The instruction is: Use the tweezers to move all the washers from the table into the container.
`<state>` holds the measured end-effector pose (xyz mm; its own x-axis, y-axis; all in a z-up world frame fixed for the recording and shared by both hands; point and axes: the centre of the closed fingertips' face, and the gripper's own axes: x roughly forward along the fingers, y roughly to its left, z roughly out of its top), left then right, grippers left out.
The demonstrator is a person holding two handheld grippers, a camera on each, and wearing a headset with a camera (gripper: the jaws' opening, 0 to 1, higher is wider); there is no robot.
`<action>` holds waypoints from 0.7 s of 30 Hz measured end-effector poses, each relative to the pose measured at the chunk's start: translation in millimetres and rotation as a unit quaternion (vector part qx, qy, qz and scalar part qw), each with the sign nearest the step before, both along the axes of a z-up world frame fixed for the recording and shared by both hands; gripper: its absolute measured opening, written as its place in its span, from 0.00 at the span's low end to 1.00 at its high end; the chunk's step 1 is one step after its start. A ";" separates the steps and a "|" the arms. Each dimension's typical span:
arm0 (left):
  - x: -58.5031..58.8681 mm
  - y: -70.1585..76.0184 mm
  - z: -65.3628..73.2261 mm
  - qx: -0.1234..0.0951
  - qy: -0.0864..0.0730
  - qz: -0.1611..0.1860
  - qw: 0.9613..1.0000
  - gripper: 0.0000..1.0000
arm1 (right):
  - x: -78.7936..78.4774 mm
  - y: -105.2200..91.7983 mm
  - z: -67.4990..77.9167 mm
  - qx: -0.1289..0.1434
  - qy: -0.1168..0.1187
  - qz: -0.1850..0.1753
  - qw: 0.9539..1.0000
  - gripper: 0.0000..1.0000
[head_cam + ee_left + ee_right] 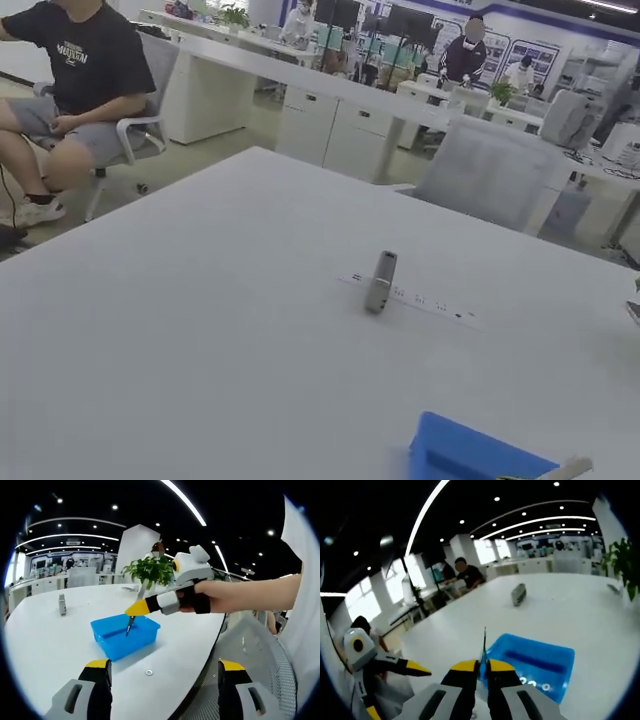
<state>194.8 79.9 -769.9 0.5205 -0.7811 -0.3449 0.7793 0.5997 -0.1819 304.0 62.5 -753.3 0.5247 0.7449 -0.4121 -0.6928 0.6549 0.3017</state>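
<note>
The blue container (125, 636) stands on the white table (45, 645). One washer (148, 672) lies on the table just in front of it. Three washers (532, 684) lie inside the container (535, 660). My right gripper (131, 611) is shut on the tweezers (130, 625), whose tips hang over the container's inside. Seen from the right gripper (483, 664), the thin tweezers (484, 645) point at the container's near rim. My left gripper (162, 680) is open and holds nothing; it hovers near the table edge. It (397, 690) also appears at lower left. The container (470, 455) sits at the bottom of the head view.
A grey cylinder (380, 281) stands mid-table beyond the container. A potted plant (150, 570) stands behind it. The table's rounded edge (200, 675) runs close to the loose washer. A person sits on a chair (140, 120) at far left, and a grey chair (490, 170) is pushed up at the far side.
</note>
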 end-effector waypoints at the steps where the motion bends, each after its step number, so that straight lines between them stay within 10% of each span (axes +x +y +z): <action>1: -0.5 -0.1 0.1 0.000 0.000 -0.001 1.000 0.89 | -6.0 0.2 -2.1 0.005 0.005 -0.001 1.000 0.04; 11: -1.9 -0.8 -1.4 0.003 0.003 -0.005 1.000 0.88 | -47.7 3.5 -50.1 -0.010 0.070 0.017 0.997 0.04; 21: -1.5 0.1 -2.4 0.005 0.005 -0.004 1.000 0.88 | -48.7 -1.0 -64.0 -0.045 0.066 0.019 0.997 0.04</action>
<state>193.4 80.0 -772.3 0.5116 -0.7809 -0.3584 0.7817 0.5962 -0.1832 255.3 61.5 -817.3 0.4338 0.7199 -0.5418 -0.6762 0.6575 0.3324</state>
